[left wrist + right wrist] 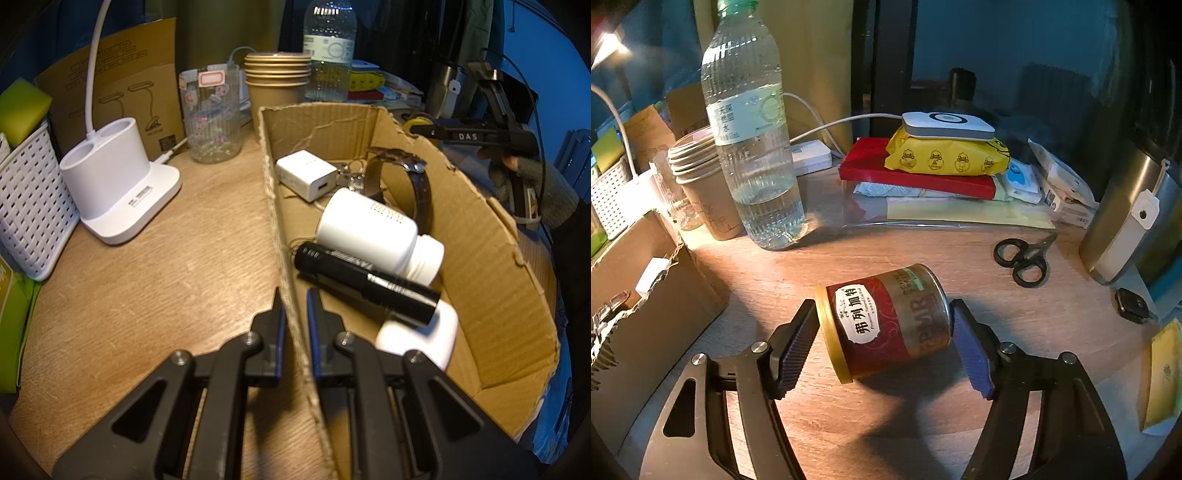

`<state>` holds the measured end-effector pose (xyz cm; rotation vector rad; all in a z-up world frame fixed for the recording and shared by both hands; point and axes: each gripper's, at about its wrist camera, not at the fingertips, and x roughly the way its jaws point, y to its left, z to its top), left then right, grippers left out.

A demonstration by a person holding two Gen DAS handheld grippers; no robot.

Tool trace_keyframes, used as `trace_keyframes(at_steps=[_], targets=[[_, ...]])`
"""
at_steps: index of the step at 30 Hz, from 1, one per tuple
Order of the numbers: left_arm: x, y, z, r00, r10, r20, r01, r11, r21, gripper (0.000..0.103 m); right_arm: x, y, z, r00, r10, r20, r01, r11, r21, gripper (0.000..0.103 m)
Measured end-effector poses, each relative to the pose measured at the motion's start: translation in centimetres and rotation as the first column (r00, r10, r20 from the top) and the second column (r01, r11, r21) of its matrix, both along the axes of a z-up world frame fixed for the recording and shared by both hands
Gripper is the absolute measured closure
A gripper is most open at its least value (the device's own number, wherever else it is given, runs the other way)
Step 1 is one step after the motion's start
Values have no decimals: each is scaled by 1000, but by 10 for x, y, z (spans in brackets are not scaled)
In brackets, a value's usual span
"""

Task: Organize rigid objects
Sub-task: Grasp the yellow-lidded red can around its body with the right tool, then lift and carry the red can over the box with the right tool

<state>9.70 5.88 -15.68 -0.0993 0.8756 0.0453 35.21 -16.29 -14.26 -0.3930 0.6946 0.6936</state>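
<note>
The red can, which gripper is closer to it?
Right. The right gripper has its jaws on both ends of the red can; the left gripper straddles the cardboard box wall.

A round red-and-gold metal tin (886,325) carries a black-and-white label. Black-handled small scissors (1023,258) lie on the pale wood-grain tabletop (886,424). The brown corrugated cardboard box (491,280) holds a white plastic bottle (373,232) and a black cylindrical flashlight (365,282).
</note>
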Motion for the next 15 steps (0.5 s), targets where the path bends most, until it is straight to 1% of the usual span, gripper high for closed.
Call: trace_keyframes(at_steps=[9, 15], targets=[[0, 0, 0, 1000, 0, 0, 0, 1000, 0, 91, -24, -2, 10, 998, 1, 57, -1, 1000, -11, 30], [0, 0, 0, 1000, 0, 0, 0, 1000, 0, 91, -53, -1, 29, 995, 18, 100, -20, 1000, 19, 30]])
